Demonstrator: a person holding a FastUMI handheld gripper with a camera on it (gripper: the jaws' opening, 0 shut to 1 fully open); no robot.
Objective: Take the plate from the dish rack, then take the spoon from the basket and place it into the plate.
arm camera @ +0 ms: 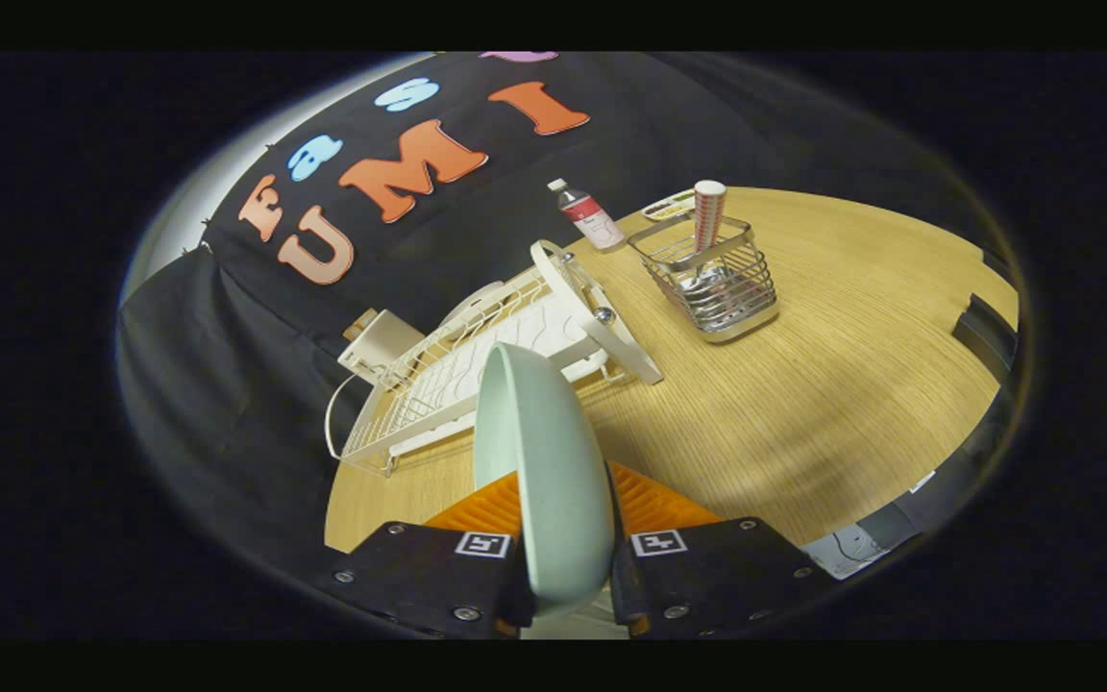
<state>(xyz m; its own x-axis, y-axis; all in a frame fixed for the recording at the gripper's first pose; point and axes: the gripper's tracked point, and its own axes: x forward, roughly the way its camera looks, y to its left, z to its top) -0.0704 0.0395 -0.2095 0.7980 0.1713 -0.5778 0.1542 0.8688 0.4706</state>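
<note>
The fingers are closed on a pale green plate, one pressing each face, so the plate stands on edge between them and rises up ahead of them. It is lifted clear of the white dish rack, which lies on the wooden surface just beyond the plate's top rim. Farther along the surface, to the right of the rack, stands a wire basket holding a tall patterned cup; something shiny lies low inside the basket, too blurred to make out as the spoon. A small bottle with a red label stands between the rack's far end and the basket, and a small flat dish lies behind it near the wall.
</note>
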